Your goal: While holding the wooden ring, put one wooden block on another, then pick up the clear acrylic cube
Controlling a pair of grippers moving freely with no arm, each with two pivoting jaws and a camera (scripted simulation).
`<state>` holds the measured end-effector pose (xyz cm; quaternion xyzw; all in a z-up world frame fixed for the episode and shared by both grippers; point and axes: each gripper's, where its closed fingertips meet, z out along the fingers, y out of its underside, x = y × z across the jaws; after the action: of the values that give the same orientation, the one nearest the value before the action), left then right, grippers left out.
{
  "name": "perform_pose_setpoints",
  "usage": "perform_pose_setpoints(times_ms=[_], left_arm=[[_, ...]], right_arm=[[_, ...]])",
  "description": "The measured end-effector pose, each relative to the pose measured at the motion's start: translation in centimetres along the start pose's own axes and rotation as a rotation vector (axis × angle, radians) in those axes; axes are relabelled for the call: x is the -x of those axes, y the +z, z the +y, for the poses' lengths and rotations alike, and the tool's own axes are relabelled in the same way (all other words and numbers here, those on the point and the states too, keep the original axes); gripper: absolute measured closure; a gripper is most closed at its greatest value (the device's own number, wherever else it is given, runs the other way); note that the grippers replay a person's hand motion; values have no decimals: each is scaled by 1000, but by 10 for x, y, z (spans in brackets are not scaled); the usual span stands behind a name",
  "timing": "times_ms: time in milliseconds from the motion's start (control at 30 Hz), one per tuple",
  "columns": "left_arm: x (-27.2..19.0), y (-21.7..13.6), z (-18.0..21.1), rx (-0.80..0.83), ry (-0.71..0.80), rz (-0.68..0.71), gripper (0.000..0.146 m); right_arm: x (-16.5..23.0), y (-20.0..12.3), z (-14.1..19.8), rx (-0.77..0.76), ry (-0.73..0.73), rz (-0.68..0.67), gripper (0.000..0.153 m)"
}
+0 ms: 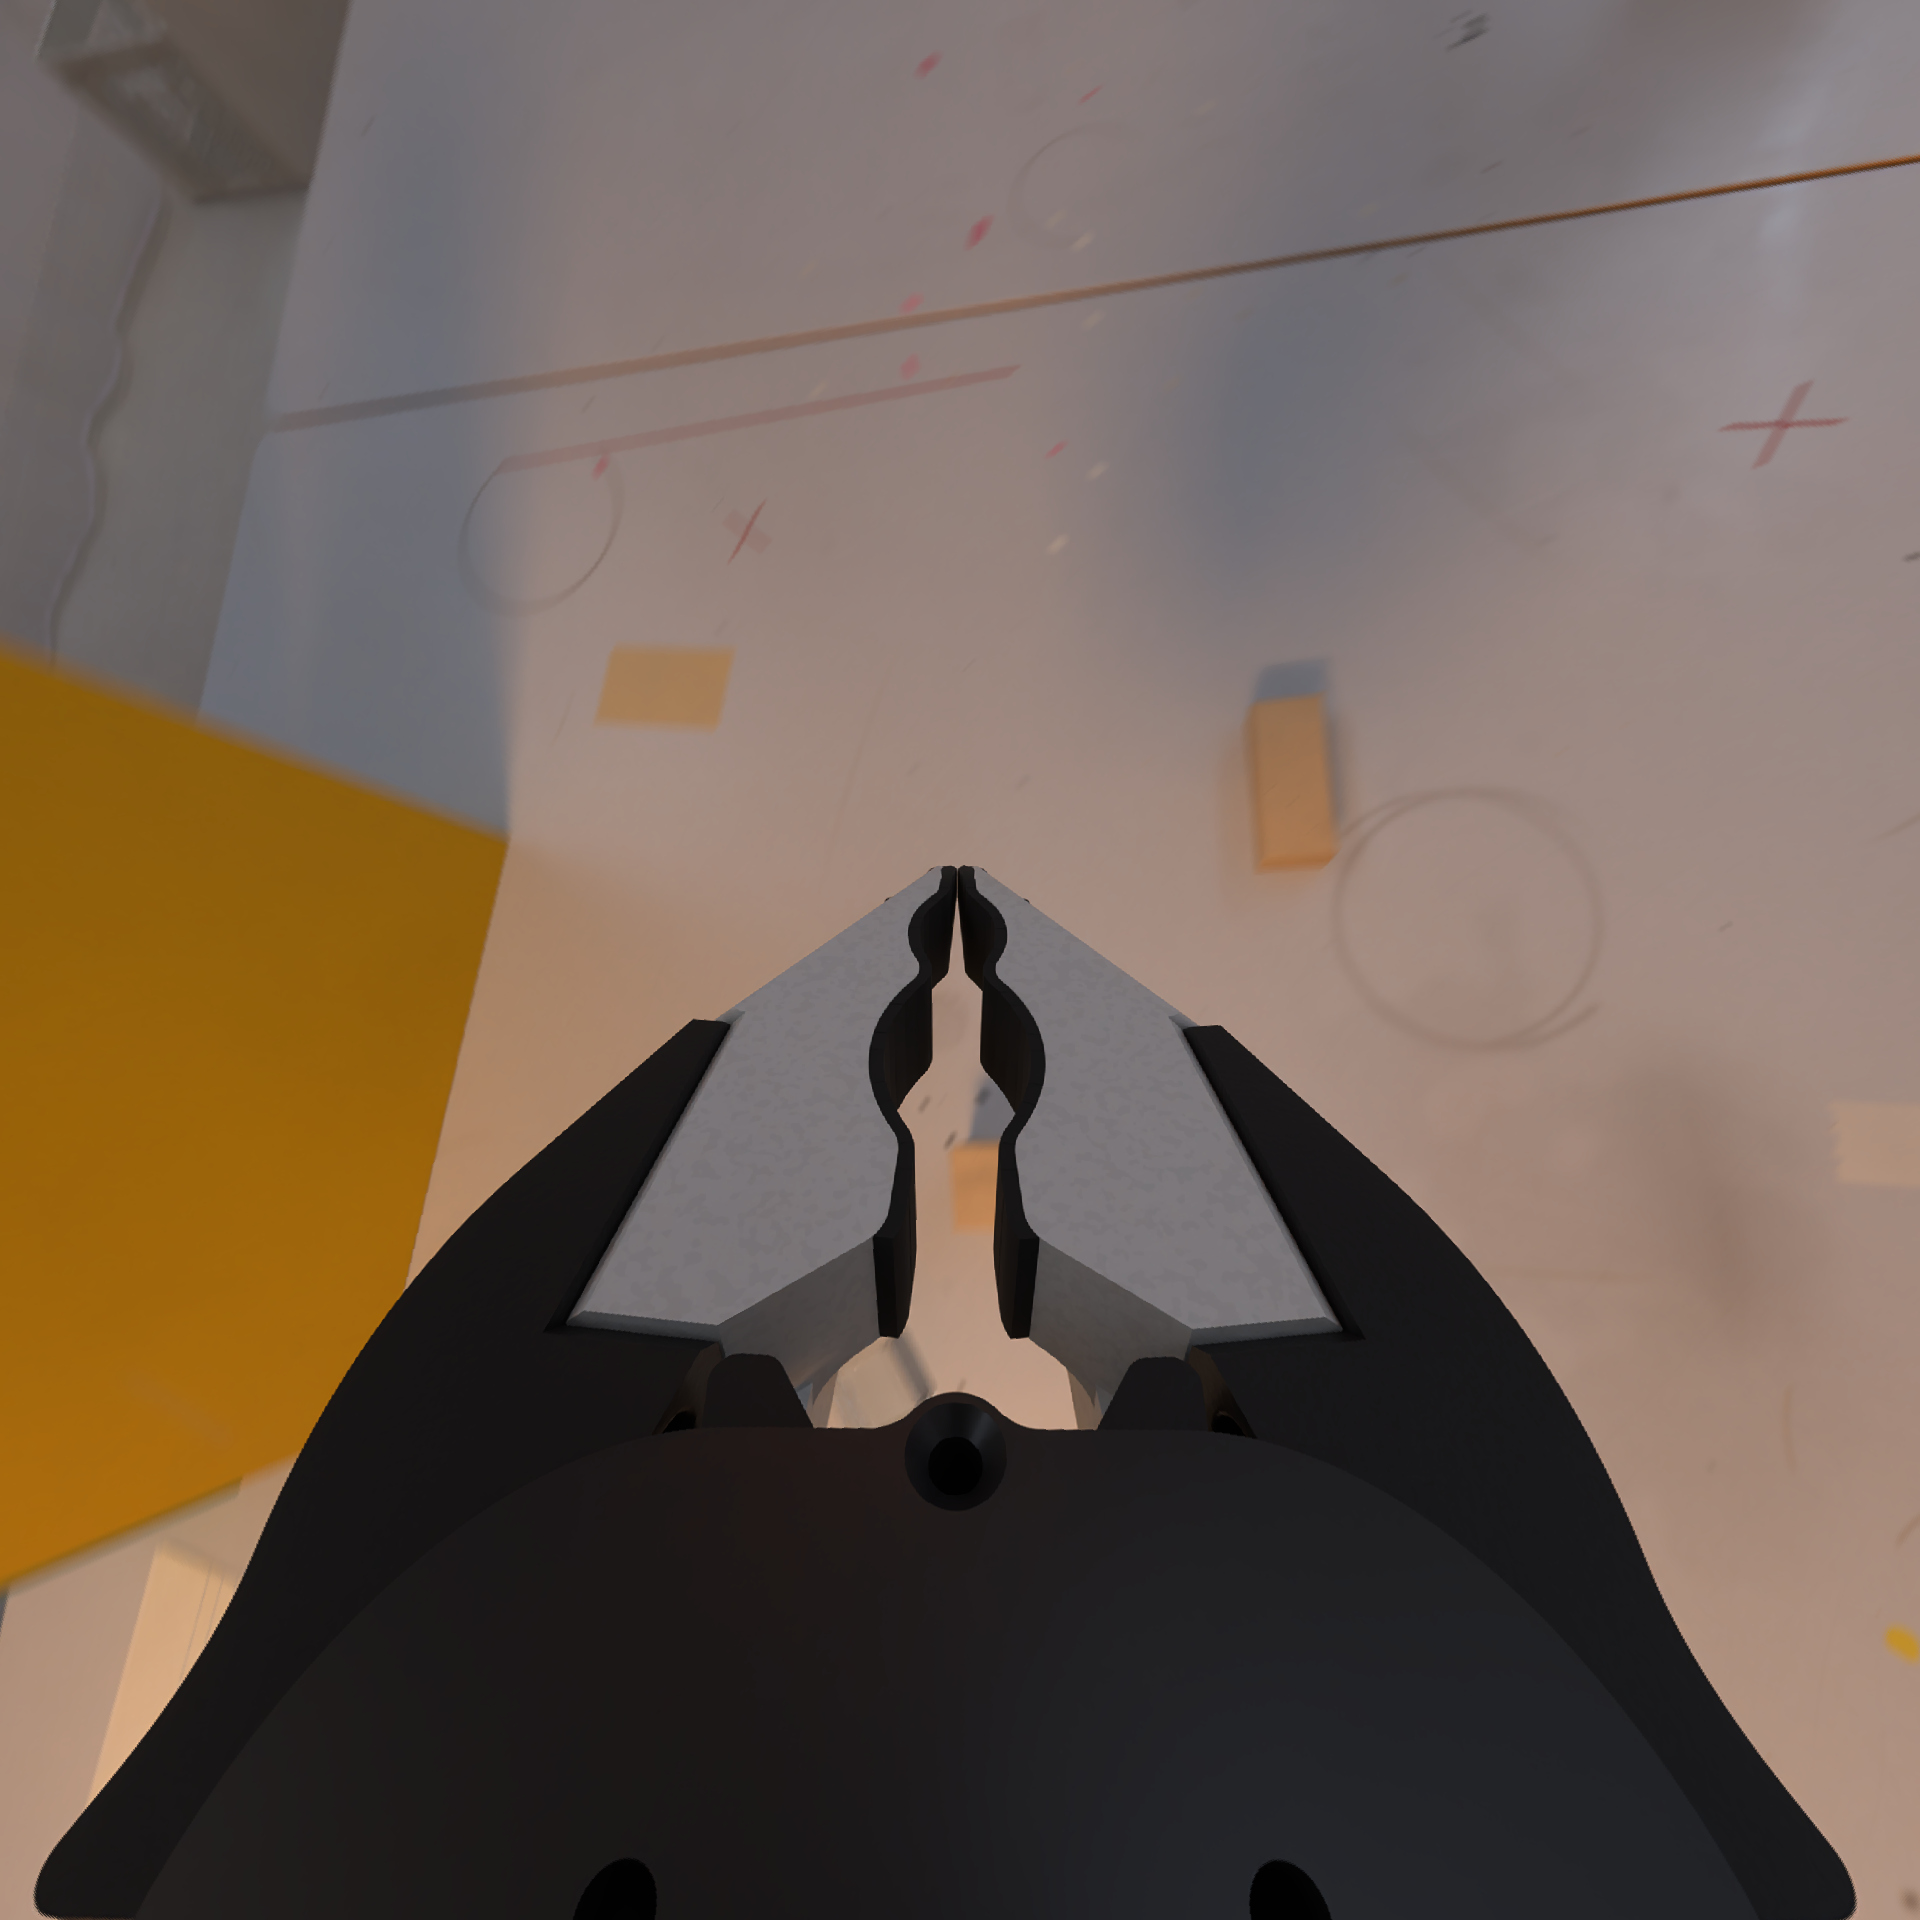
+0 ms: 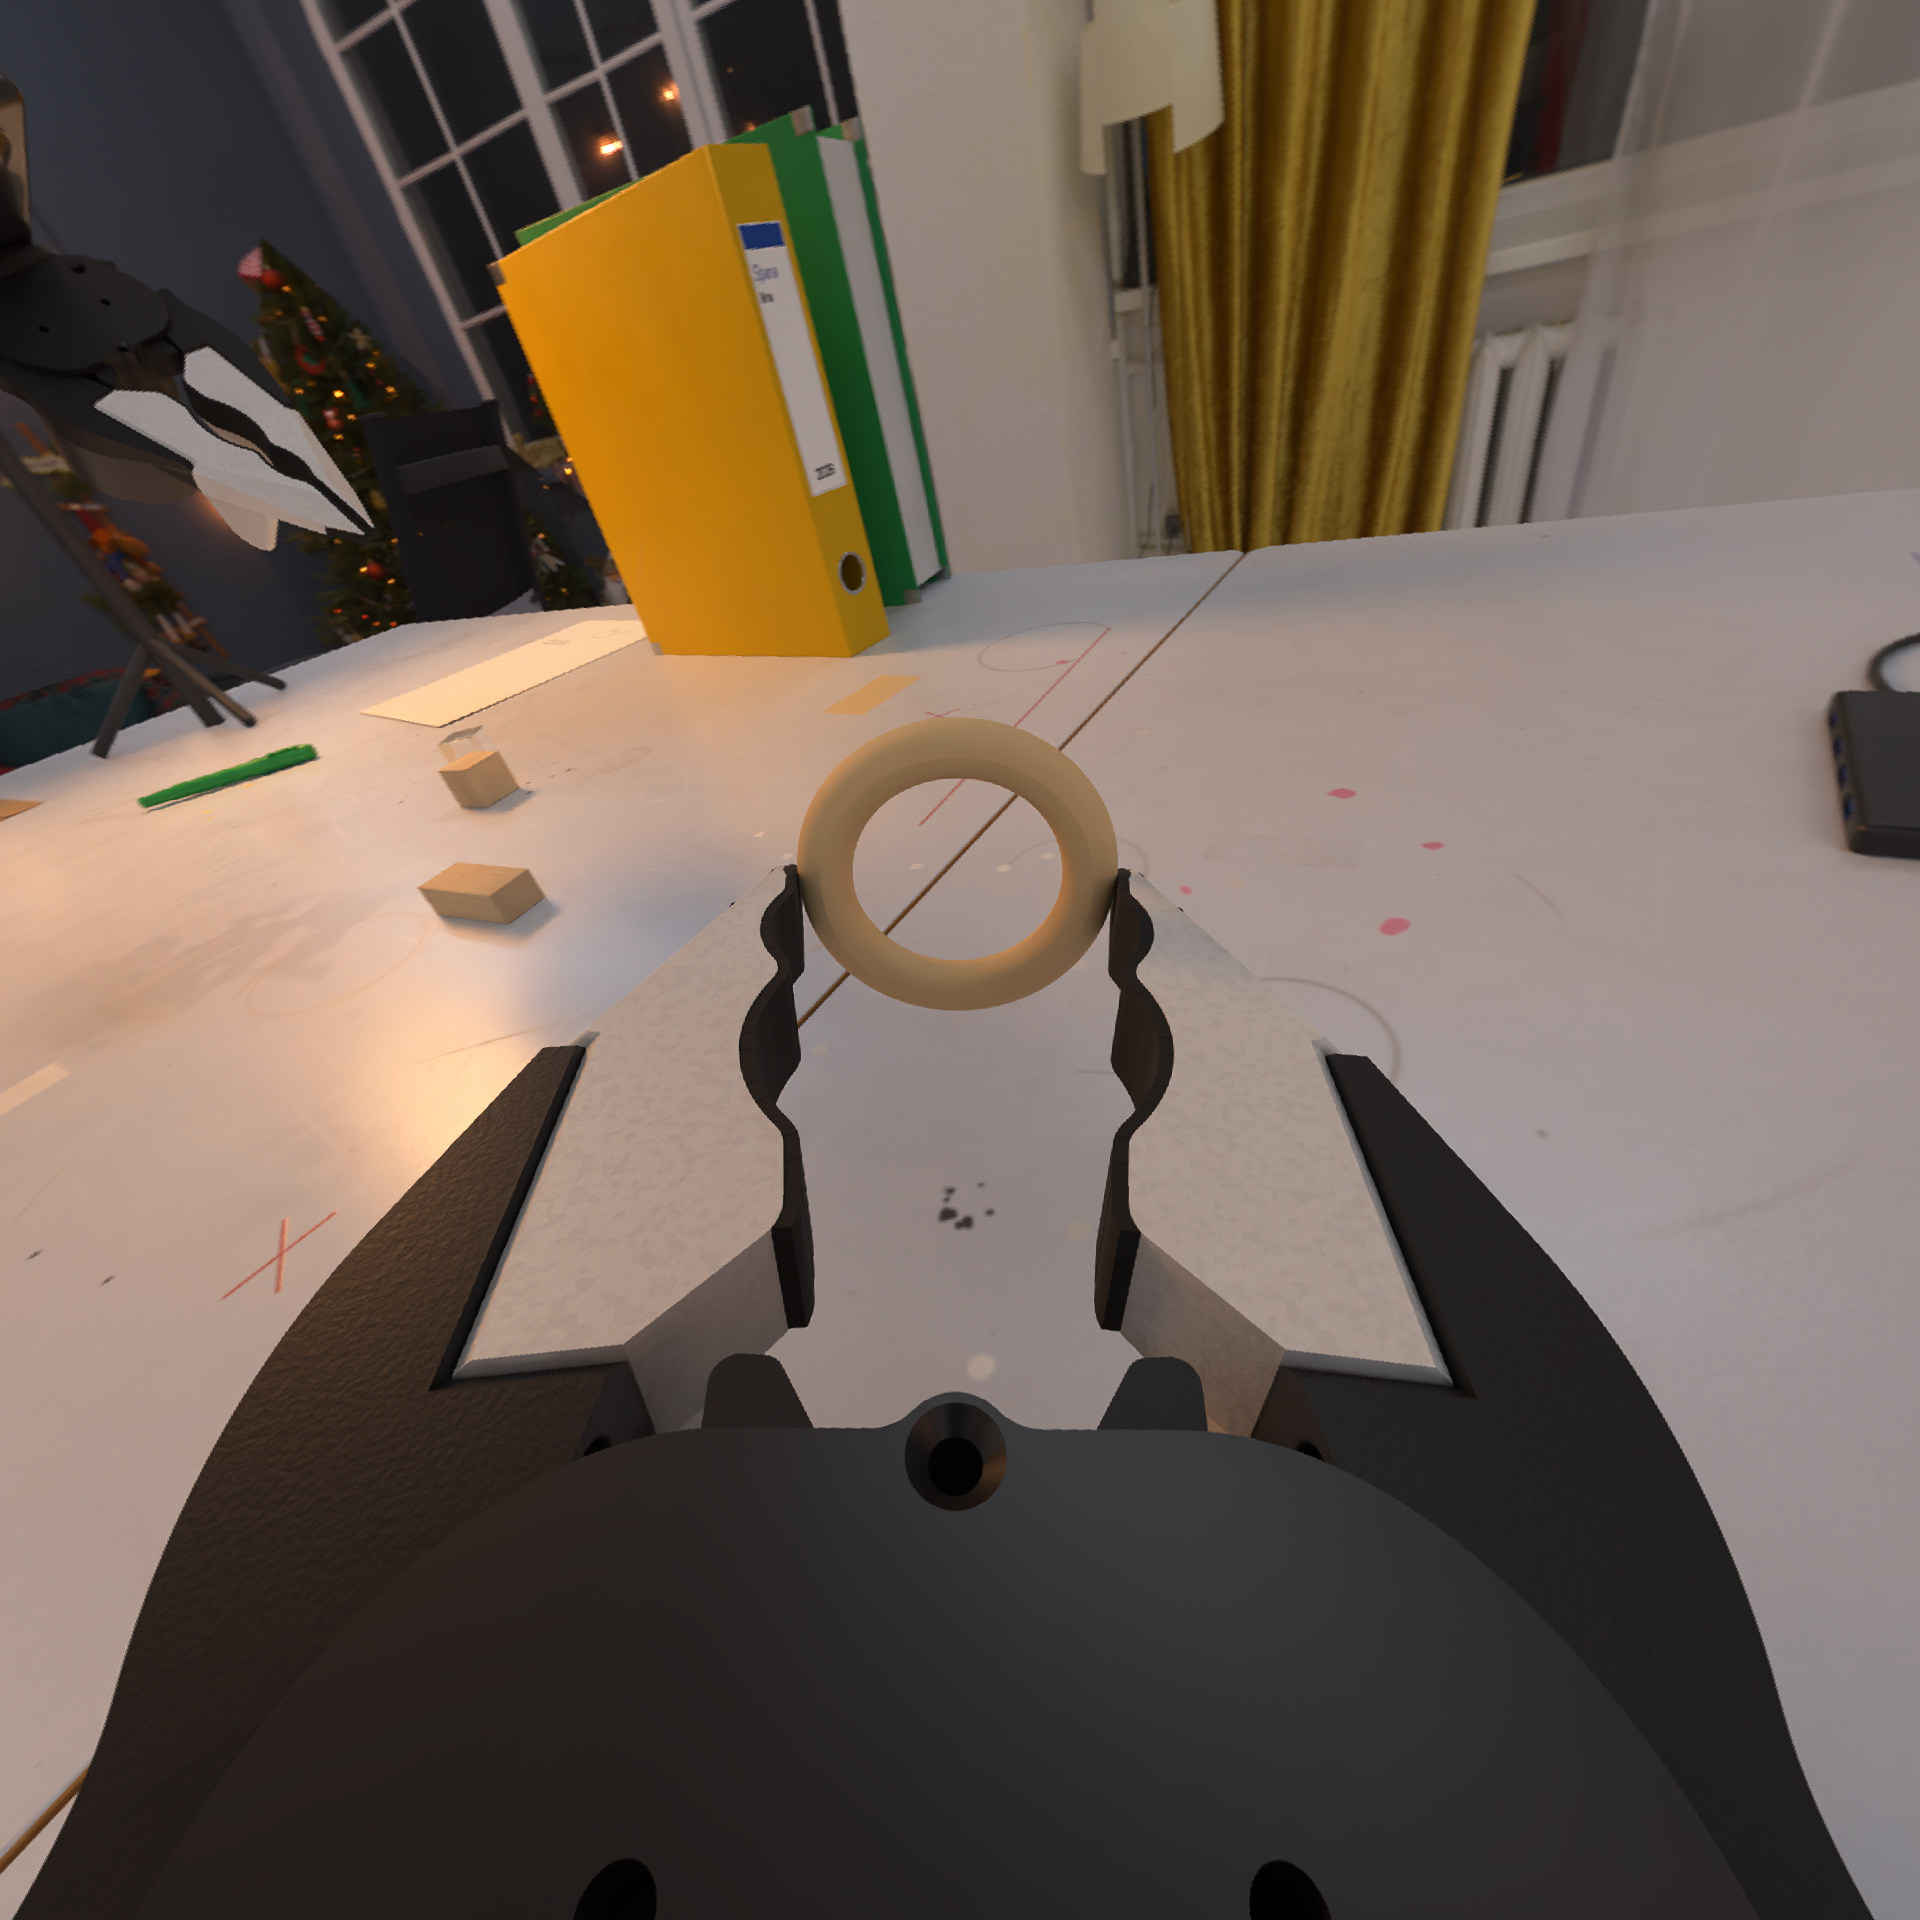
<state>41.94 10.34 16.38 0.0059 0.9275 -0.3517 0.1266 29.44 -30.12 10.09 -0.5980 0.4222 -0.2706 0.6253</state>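
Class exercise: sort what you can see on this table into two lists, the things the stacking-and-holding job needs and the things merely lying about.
Belongs to the job:
- round pale wooden ring, held in the right gripper
- flat tan wooden block
- upright tan wooden block
- small clear acrylic cube by that block
- left gripper, jaws closed, empty

Lying about:
- yellow ring binder
- green ring binder
- green stick
- black box

The pale beige wooden ring [image 2: 956,862] sits upright, pinched at its two sides, hole facing the camera, up off the white tabletop. Off to the left on the table there's a flat light-tan wooden block [image 2: 481,891] lying by itself. Farther back stands a second tan wooden block [image 2: 478,779], with the little clear acrylic cube [image 2: 464,744] just behind it, touching or nearly so.
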Motion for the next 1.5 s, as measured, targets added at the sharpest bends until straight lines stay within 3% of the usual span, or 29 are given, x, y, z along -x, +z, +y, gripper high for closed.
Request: perform_pose_setpoints(times_ms=[133,300,400,500,667,767,833,900,1267,1500], left_arm=[[-63,51,-39,2,71,101,146],[-102,121,-27,93,-41,172,144],[-100,135,-17,118,-122,138,119],[-93,120,-17,80,-189,111,104],[-58,45,-10,7,-237,-17,103],[-14,-9,19,23,-270,-174,103],[2,-28,44,30,-339,-178,103],[5,-31,66,32,-396,-81,102],[12,33,150,291,-371,10,100],[-4,35,157,260,-341,168,101]], right_arm=[[9,1,0,-1,6,-71,93],[19,-1,0,-3,19,-153,93],[25,1,3,17,-6,-175,93],[30,4,7,48,-24,-202,93],[30,3,5,30,-35,-198,93],[31,3,6,35,-50,-188,93],[29,3,6,38,-48,-180,93],[27,3,5,31,-35,-172,93],[11,1,0,-7,25,-92,93],[2,-1,-4,-36,58,-46,93]])
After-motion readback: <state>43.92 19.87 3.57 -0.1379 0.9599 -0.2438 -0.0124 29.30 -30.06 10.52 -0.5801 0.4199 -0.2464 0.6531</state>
